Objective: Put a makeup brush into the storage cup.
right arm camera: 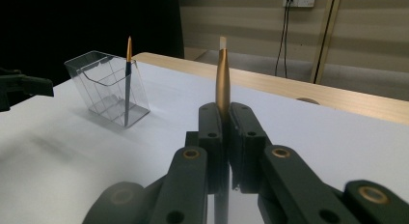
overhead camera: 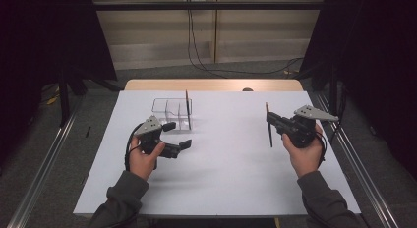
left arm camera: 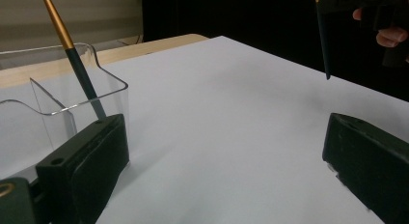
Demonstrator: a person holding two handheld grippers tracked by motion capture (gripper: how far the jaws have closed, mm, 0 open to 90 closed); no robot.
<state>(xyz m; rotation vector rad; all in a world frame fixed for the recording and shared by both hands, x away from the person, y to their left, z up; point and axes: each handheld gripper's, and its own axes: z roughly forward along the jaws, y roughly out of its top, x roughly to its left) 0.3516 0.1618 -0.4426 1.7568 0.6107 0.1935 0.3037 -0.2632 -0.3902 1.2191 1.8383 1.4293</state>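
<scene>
One pencil (overhead camera: 269,126) stands upright, clamped in the right claw (overhead camera: 273,121); the holder (overhead camera: 172,113) lies at nine o'clock, beside the open, empty left claw (overhead camera: 177,135).

L gripper (overhead camera: 178,135) sat low w/ jaws spread wide, nothing between them. R gripper (overhead camera: 270,121) was held above the surface, jaws clamped tight, gripped from below by R hand (overhead camera: 304,154).

A clear holder (overhead camera: 171,113) stood on the table (overhead camera: 221,179) left of centre, one pencil (overhead camera: 187,107) upright in it.
</scene>
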